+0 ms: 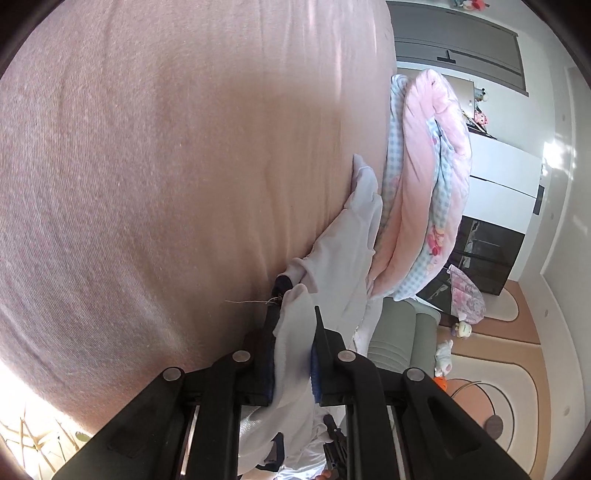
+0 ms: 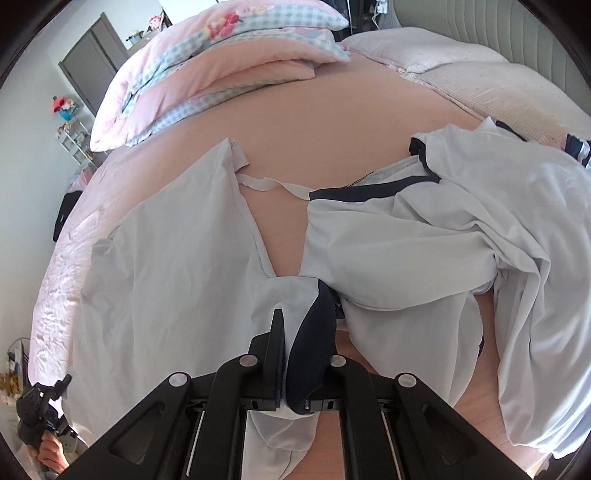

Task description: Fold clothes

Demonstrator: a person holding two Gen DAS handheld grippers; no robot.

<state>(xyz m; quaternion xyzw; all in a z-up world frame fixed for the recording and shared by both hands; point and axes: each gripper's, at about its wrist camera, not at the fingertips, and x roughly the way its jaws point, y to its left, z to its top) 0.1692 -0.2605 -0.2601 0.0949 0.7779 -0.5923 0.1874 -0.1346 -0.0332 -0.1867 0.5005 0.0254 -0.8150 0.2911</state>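
Right gripper point(image 2: 295, 343) fingers point(image 2: 276, 343) pinch white garment point(image 2: 177, 251) over bed point(image 2: 332, 110).

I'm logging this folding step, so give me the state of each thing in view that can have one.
left gripper: shut on the white garment.
right gripper: shut on the garment's navy-trimmed edge.
white garment: unfolded, rumpled, spread across the bed.
pink quilt: folded, stacked at the bed's far side.
bed sheet: smooth, mostly bare.

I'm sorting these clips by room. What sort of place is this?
Most likely a home bedroom: a wide bed with a padded headboard, a folded pink quilt on it, and plush toys on the floor.
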